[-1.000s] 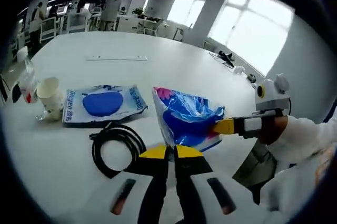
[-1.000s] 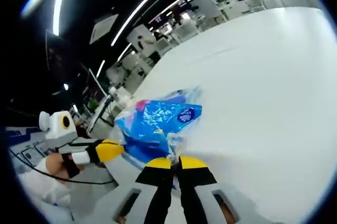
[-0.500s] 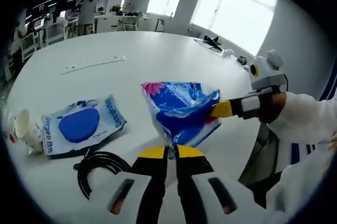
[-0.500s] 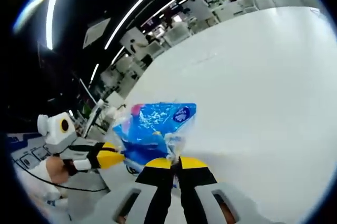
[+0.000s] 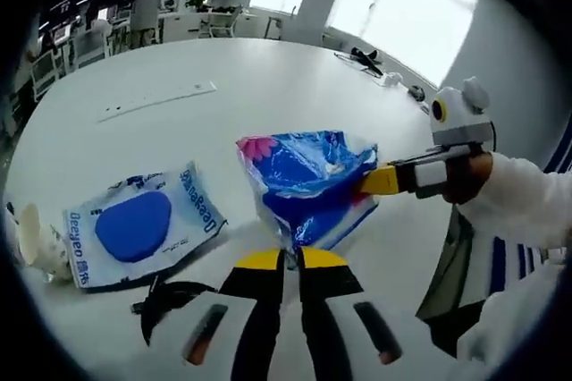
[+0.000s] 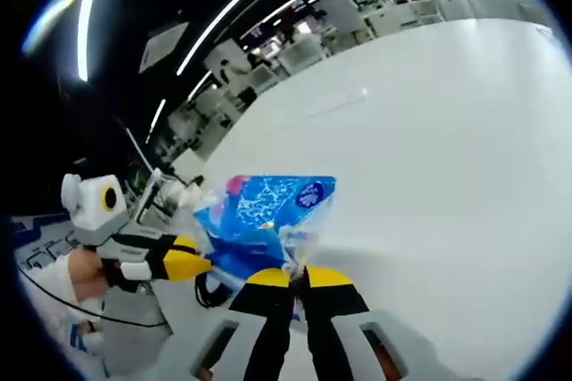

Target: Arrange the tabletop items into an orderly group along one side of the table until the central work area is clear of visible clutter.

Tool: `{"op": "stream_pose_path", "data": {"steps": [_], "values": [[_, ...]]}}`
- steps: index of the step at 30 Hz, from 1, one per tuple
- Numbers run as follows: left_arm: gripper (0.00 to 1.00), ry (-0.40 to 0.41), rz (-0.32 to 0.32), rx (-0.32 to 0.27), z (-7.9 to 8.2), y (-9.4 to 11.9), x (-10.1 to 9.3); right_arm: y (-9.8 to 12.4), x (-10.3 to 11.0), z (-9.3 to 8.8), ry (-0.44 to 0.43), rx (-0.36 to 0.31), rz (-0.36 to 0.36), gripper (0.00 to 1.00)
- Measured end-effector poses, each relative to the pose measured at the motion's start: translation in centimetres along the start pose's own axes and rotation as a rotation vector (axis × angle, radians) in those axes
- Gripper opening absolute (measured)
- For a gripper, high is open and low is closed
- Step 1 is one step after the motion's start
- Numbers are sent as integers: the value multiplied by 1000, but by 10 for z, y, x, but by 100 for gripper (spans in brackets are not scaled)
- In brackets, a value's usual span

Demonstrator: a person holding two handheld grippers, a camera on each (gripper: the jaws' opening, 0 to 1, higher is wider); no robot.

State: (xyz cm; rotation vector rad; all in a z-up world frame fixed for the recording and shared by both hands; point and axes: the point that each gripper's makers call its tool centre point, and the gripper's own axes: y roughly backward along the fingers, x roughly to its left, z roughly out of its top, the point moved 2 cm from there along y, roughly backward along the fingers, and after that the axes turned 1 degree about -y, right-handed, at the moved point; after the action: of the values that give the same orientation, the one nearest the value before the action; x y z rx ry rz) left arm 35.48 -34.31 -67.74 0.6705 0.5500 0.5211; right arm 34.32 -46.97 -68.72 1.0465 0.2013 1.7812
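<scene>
My left gripper [image 5: 286,258] is clamped on the lower corner of the blue bag [image 5: 308,182], and my right gripper [image 6: 293,275] pinches its other edge — the bag hangs between them, lifted off the table [image 5: 250,95]. In the left gripper view the right gripper comes in from the right, yellow tips on the bag. Beyond, a flat blue-and-white packet [image 5: 141,224] lies on the table, a black cable [image 5: 170,300] just beside it, a paper cup [image 5: 31,238] near its far end.

Open white table [image 5: 268,68] beyond, flat packet [image 5: 143,224], black cable [image 5: 170,300] obstructing left
</scene>
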Motion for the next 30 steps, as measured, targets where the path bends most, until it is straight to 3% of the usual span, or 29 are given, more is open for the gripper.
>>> {"op": "stream_pose_path", "data": {"steps": [7,12,18,24,30], "values": [[2,150,15,19,4,-19,13,-13,-13,13,35,23,-15,0],[4,224,23,-3,13,-28,19,-27,-26,18,52,54,-25,0],[5,210,23,15,9,-34,22,-46,-38,23,67,91,-16,0],[5,152,-21,23,8,-34,17,-59,-41,25,64,104,6,0],[6,97,-53,8,0,-24,2,-70,-46,20,90,157,12,0]]}}
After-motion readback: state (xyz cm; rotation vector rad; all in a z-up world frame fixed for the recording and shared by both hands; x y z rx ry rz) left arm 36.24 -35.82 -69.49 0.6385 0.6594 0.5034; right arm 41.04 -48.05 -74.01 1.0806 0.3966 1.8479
